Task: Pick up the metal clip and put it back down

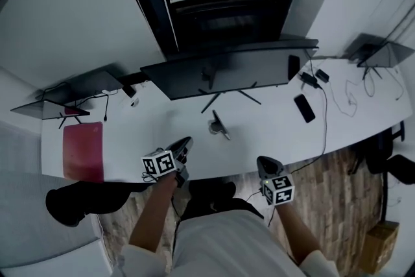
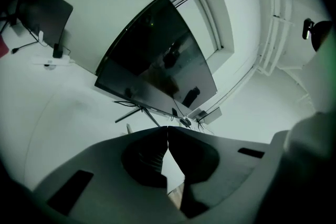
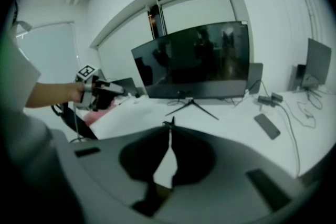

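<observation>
Two claws, both clenched tight with nothing between their jaws: my left claw (image 1: 185, 143) and my right claw (image 1: 264, 164) hang at the near edge of the white surface (image 1: 272, 139). The metal clip (image 1: 219, 126) lies on that surface ahead of them, roughly between the two, just in front of the monitor (image 1: 227, 71) and touched by neither claw.

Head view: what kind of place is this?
Probably an office or lab workstation. A long white desk carries a wide dark monitor on a stand. A phone lies beside trailing cables, and smaller screens stand at the desk ends.
</observation>
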`<state>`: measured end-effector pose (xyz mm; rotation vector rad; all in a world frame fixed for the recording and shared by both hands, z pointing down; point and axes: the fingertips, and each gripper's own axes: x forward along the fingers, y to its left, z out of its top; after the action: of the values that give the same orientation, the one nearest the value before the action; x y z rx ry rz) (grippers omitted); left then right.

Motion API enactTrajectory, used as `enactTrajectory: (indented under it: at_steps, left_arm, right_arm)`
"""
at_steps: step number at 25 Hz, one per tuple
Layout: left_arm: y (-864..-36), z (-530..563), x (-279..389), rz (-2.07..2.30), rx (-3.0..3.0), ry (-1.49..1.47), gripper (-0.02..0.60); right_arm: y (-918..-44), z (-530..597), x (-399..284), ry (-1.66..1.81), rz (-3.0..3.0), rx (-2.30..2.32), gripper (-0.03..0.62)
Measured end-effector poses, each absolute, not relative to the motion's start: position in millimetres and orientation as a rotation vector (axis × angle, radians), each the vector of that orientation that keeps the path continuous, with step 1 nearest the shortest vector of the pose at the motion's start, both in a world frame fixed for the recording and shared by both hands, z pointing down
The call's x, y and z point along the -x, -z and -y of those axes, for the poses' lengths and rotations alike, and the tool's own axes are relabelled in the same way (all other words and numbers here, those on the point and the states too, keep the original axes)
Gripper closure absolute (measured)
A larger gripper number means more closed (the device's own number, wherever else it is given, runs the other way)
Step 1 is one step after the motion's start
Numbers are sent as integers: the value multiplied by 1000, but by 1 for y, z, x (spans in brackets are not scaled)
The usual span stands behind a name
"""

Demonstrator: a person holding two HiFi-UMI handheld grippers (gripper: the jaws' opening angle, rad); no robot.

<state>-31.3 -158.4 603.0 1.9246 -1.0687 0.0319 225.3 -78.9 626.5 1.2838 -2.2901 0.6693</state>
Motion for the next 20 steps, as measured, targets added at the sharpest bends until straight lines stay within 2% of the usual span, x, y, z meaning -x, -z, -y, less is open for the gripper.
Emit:
enactTrajectory:
  at_steps: [20]
  left_arm:
    - [-490,97,99,1319,-2288,-81,549]
  right_arm:
    - [-521,70,-223,-480,2361,-1478,561]
